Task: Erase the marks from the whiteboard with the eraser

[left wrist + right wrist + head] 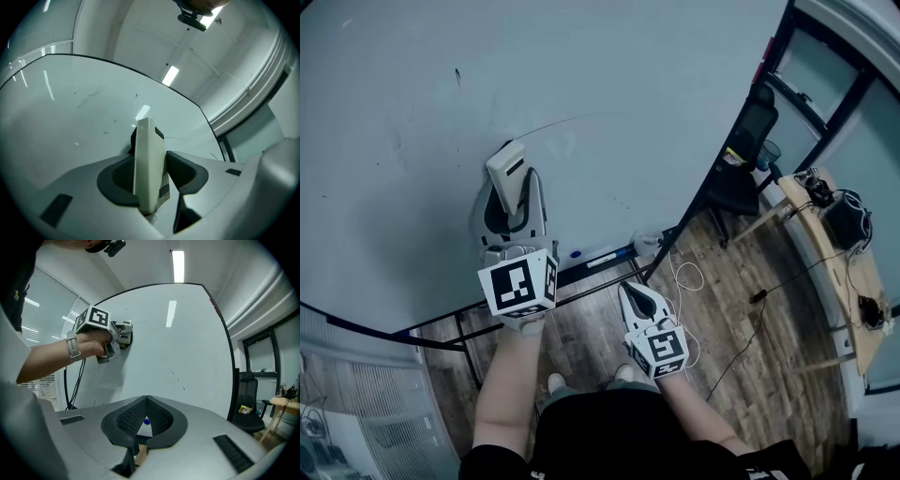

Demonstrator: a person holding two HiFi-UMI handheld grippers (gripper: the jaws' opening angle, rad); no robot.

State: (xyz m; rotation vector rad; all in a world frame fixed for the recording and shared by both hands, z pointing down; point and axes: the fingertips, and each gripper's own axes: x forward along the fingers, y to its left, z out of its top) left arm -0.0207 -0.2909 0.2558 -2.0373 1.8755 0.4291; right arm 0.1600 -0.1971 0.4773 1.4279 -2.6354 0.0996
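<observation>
The whiteboard [581, 84] fills the upper head view. It carries a small dark mark [457, 75], a faint thin line [572, 120] and tiny specks [623, 202]. My left gripper [514, 192] is shut on a white eraser [508, 169], whose dark felt side rests against the board's lower middle. In the left gripper view the eraser [147, 140] stands upright between the pads of the left gripper [151, 161]. My right gripper [642, 298] hangs lower, off the board and over the floor. Its jaws are shut and hold nothing [146, 399]. The right gripper view shows the left gripper [119, 333] on the board.
A marker tray [600, 258] runs along the board's bottom edge, with a small pale object [647, 242] at its right end. A black office chair [748, 141], a wooden desk with electronics [834, 244] and cables [689, 277] on the wood floor lie to the right.
</observation>
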